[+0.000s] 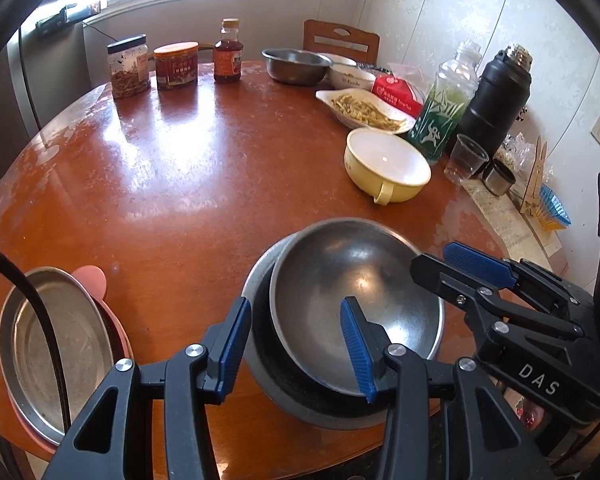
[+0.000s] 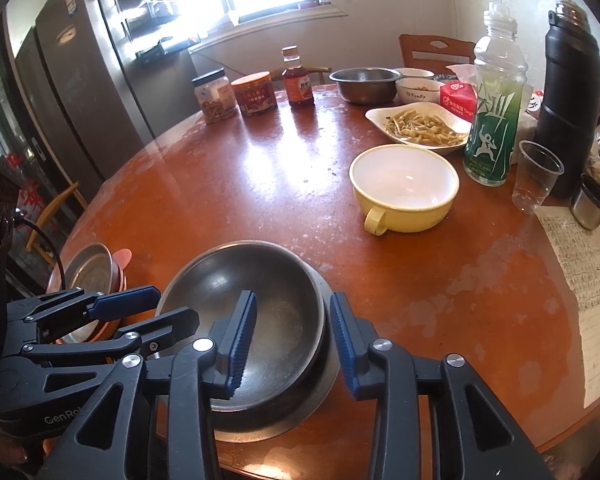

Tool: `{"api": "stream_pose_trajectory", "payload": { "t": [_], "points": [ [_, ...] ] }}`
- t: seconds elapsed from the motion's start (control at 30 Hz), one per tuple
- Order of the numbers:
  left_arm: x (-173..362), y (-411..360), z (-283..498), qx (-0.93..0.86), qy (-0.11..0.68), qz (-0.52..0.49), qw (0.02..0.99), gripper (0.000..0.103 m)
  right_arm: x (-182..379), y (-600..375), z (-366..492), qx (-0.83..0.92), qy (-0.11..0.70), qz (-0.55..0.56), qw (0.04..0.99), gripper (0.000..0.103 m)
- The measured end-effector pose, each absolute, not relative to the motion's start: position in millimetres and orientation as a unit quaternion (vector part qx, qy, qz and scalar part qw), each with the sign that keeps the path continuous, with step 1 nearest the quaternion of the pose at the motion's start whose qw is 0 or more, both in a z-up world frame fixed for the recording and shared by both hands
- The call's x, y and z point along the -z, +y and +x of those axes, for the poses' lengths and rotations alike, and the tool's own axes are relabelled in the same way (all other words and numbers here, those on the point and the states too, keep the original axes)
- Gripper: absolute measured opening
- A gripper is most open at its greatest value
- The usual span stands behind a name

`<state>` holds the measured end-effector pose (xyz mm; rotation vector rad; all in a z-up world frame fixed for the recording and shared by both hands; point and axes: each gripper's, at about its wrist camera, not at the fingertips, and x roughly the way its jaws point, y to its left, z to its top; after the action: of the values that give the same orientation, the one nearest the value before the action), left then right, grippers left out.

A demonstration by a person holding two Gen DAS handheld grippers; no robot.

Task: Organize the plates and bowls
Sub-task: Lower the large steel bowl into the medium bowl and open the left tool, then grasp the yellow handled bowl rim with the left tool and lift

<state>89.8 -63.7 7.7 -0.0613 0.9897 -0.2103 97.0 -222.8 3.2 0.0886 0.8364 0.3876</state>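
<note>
Two steel bowls stand nested near the table's front edge: the inner bowl (image 1: 360, 280) (image 2: 228, 276) lies tilted inside the outer bowl (image 1: 300, 412) (image 2: 300, 408). My left gripper (image 1: 296, 302) (image 2: 176, 302) straddles their left rims, one finger outside and one inside, and its pads do not visibly press. My right gripper (image 2: 294, 296) (image 1: 432, 258) straddles the right rims the same way, open. To the left a steel plate (image 1: 60, 344) (image 2: 90, 272) rests on a pink plate (image 1: 94, 280) (image 2: 124, 258). A yellow handled bowl (image 1: 388, 160) (image 2: 404, 176) stands beyond, empty.
At the round wooden table's (image 1: 180, 160) far side are a steel basin (image 1: 296, 64), a white bowl (image 1: 350, 76), a dish of food (image 1: 364, 110), jars and a sauce bottle. A green bottle (image 2: 492, 120), black flask (image 2: 568, 100), plastic cup and paper line the right.
</note>
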Motion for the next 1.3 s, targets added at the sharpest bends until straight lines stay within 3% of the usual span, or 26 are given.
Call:
{"api": "stream_pose_trajectory", "payload": {
  "t": [0.47, 0.83, 1.3],
  "points": [
    [-40, -108, 174, 0.123, 0.461, 0.012, 0.879, 0.048, -15, -291, 145, -0.112, 0.383, 0.103, 0.911, 0.052],
    [6, -148, 275, 0.134, 0.524, 0.050, 0.840, 0.049, 18, -315, 211, -0.084, 0.418, 0.122, 0.896, 0.051],
    [41, -176, 310, 0.148, 0.570, 0.059, 0.806, 0.048, 40, -305, 242, -0.090, 0.439, 0.107, 0.888, 0.033]
  ]
}}
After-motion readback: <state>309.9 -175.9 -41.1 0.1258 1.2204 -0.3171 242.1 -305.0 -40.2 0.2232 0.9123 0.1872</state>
